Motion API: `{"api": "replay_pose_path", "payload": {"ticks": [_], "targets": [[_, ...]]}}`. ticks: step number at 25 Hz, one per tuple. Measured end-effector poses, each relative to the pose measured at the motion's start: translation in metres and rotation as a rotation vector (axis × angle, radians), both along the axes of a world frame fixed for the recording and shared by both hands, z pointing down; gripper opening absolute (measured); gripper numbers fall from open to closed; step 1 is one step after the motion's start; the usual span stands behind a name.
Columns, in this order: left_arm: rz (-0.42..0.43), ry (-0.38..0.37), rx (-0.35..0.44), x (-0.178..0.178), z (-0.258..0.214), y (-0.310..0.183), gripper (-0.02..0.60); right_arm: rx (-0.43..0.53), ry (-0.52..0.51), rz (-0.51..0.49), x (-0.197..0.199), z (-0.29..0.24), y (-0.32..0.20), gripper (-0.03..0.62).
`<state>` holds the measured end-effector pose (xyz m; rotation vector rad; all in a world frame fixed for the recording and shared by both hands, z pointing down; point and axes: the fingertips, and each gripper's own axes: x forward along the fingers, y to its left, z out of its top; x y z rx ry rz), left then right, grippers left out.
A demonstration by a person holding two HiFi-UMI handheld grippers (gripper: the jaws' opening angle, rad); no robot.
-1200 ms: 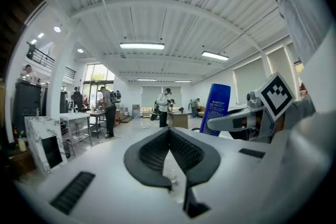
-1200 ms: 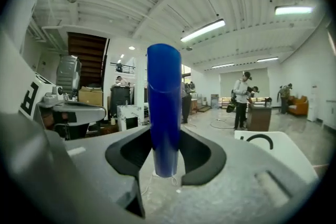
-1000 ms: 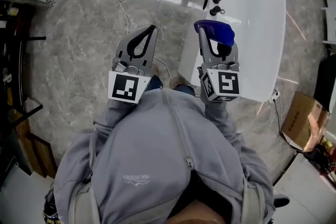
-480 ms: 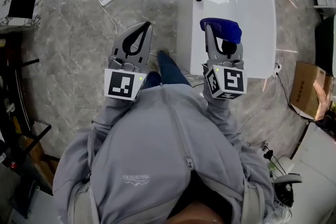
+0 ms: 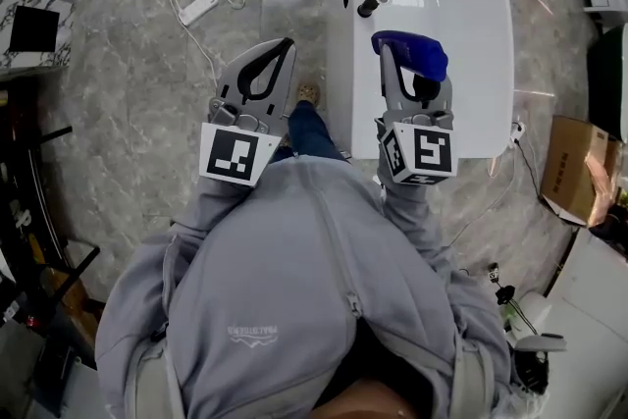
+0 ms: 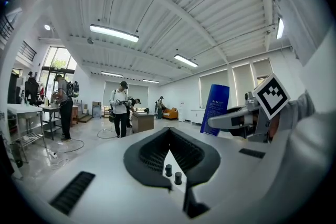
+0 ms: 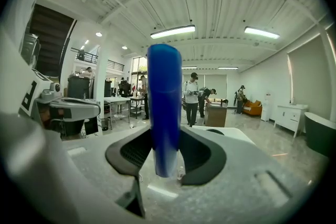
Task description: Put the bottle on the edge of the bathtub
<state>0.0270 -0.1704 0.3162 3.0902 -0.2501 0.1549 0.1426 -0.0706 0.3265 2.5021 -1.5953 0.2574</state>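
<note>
right tool gripping blue bottle, over bathtub

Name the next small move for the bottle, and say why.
Probably lower the right tongs so the blue bottle settles on the bathtub rim: the bottle is clamped upright and hangs above the white tub, not yet resting on it.

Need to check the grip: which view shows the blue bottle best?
The right gripper view: the blue bottle stands upright, large and centred, clamped between the right tool's jaws. The head view shows only its top end-on, over the bathtub. The left gripper view shows it small, side-on, at the right.
</note>
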Motion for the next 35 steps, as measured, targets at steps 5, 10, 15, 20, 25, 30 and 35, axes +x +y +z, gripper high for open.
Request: {"api": "replay_pose_path", "payload": {"ticks": [5,10,15,20,25,30,35], "targets": [[0.033,0.002,0.003,0.04,-0.001,-0.02,0.006,0.002,0.012,0.006,0.032,0.0,-0.024,0.161],[0.045,-0.008,-0.003,0.078,0.003,-0.039,0.006,-0.012,0.016,0.0,0.062,0.006,-0.04,0.161],[0.051,-0.012,0.001,0.114,0.005,-0.045,0.006,-0.022,-0.004,0.009,0.094,0.014,-0.045,0.161],[0.07,-0.024,0.006,0.135,0.008,-0.043,0.006,-0.03,0.001,-0.002,0.11,0.021,-0.051,0.161],[0.1,-0.035,0.004,0.15,0.016,-0.043,0.006,-0.043,-0.018,0.009,0.118,0.034,-0.051,0.161],[0.209,-0.063,0.118,0.169,0.031,-0.034,0.006,-0.048,-0.045,0.026,0.125,0.051,-0.05,0.161],[0.291,-0.077,0.127,0.184,0.053,-0.03,0.006,-0.053,-0.073,0.071,0.131,0.074,-0.051,0.161]]}}
